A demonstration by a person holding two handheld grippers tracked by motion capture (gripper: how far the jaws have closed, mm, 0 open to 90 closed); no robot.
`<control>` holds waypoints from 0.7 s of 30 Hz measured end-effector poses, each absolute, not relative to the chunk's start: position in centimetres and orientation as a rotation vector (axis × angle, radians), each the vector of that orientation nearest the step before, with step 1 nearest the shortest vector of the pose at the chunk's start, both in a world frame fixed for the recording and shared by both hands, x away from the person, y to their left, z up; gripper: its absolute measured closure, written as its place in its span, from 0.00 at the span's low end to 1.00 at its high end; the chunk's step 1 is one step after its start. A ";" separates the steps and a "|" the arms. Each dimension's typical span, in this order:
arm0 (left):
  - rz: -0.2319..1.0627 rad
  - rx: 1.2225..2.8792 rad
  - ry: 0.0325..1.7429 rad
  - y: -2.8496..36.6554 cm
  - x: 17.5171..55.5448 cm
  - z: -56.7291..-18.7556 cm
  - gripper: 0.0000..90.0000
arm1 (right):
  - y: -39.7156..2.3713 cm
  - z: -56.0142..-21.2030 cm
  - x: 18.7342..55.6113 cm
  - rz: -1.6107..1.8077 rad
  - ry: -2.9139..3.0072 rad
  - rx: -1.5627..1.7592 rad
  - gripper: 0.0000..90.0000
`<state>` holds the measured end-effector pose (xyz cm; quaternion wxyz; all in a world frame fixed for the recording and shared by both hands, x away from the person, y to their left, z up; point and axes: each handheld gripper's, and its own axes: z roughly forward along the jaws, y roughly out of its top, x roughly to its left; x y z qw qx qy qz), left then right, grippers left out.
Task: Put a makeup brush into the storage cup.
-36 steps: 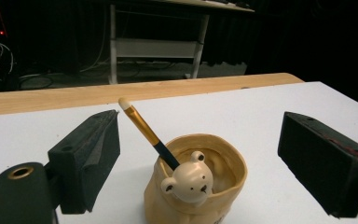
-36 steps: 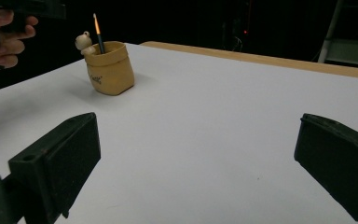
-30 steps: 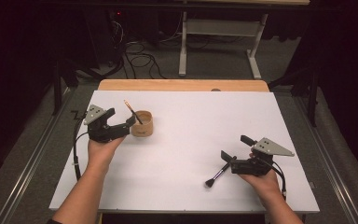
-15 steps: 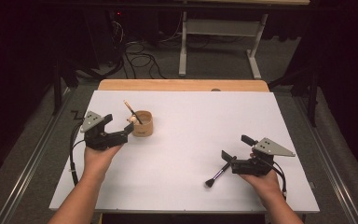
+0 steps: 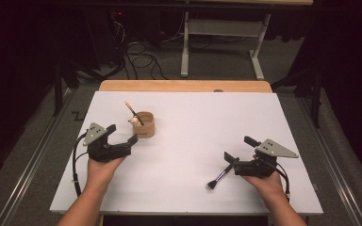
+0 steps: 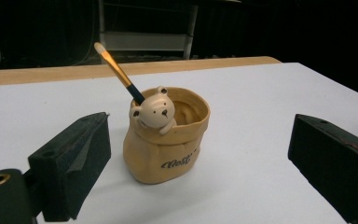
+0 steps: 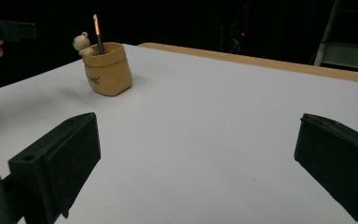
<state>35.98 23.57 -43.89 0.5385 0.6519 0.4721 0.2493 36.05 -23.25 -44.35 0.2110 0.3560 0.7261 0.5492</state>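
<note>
1. High view: the left gripper (image 5: pixel 128 141) sits near the table's (image 5: pixel 193 122) left edge, jaws spread, pointing at the tan pot (image 5: pixel 144 124) just beyond its tips, not touching. The pot stands in the far left part of the table, with a brush (image 5: pixel 133 112) leaning out of it toward the far left corner.
2. Same view, near right corner: the right gripper (image 5: pixel 235 156) is low on the table, and a second brush (image 5: pixel 221 175) lies flat just beside its near jaw. Touching or apart, I cannot tell.
3. Left gripper view: both jaws stand wide apart, and the pot (image 6: pixel 167 135) sits between and beyond them, a little bear figure (image 6: pixel 153 113) on its rim, the brush (image 6: pixel 116 70) tilted left.
4. Right gripper view: jaws spread wide, bare table (image 7: pixel 223 116) between them, with the pot (image 7: pixel 108 68) well off toward the far edge.
</note>
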 end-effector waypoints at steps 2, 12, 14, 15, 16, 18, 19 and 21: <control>0.610 1.568 1.116 23.4 35.8 -44.2 0.07 | -23.3 -44.4 36.1 1.523 2.019 0.987 0.01; 0.563 1.539 1.139 23.9 35.4 -45.3 0.07 | -23.3 -44.4 36.1 1.514 2.014 0.999 0.01; 0.577 1.550 1.137 23.9 35.4 -45.4 0.07 | -23.4 -44.5 36.2 1.511 2.013 1.002 0.01; 0.579 1.550 1.135 23.9 35.4 -45.4 0.07 | -23.4 -44.5 36.2 1.510 2.012 1.004 0.01; 0.578 1.550 1.134 23.9 35.4 -45.4 0.07 | -23.4 -44.5 36.2 1.506 2.011 1.003 0.01; 0.581 1.555 1.130 23.8 35.3 -45.4 0.07 | -23.5 -44.5 36.2 1.502 2.009 1.009 0.01; 0.582 1.557 1.128 23.8 35.3 -45.4 0.07 | -23.5 -44.5 36.2 1.497 2.011 1.012 0.01; 0.577 1.562 1.127 23.8 35.4 -45.4 0.07 | -23.6 -44.5 36.3 1.490 2.008 1.020 0.01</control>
